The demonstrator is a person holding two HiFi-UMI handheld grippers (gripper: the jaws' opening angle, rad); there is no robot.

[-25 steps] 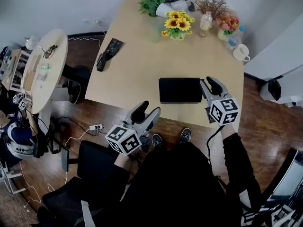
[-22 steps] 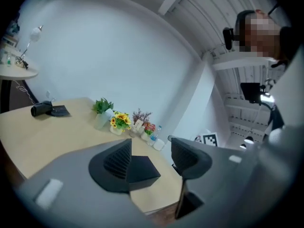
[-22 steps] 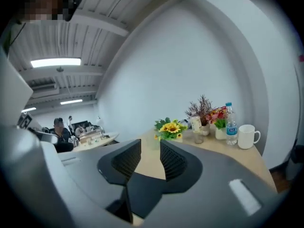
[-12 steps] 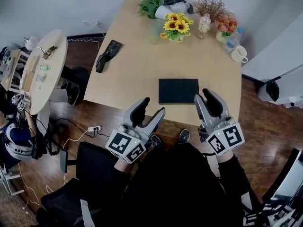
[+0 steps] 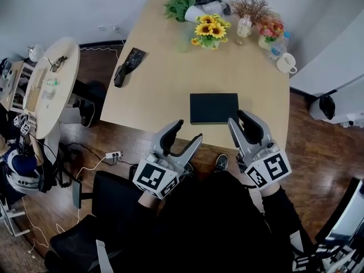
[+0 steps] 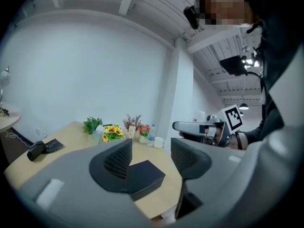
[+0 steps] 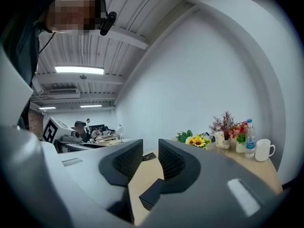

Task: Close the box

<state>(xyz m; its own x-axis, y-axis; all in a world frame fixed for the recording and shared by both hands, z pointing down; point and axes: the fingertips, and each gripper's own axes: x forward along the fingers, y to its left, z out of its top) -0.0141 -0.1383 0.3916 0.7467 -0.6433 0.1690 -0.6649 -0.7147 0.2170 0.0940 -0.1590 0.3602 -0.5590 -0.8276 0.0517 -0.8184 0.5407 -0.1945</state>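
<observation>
Looking down from the head view, we see the black box (image 5: 214, 108) lying flat on the near part of the desk (image 5: 165, 84), close to the front edge, its top level and dark. Our left tool (image 5: 189, 131) hangs off the desk's front edge over the wooden floor, to the near left of the box and apart from it, jaws spread wide with nothing in them. Our right tool (image 5: 239, 118) sits just beside the box's right near corner, and we cannot tell from here whether it touches. At the far end stand sunflowers (image 5: 209, 30), a bottle (image 5: 245, 27) and a white mug (image 5: 287, 64); a dark remote (image 5: 128, 66) lies toward the left edge.

In the left gripper view, the left tool (image 6: 151, 158) shows a broad gap between its ribbed pads. The box (image 6: 145, 175) lies beyond them on the desk, not between them. The right tool reaches in from the right, above the desk.

In the right gripper view, the right tool (image 7: 151, 163) has its jaws closing, with only a narrow slot left between the pads and nothing caught there. A corner of the box (image 7: 151, 194) shows low down, beyond the pads.
</observation>
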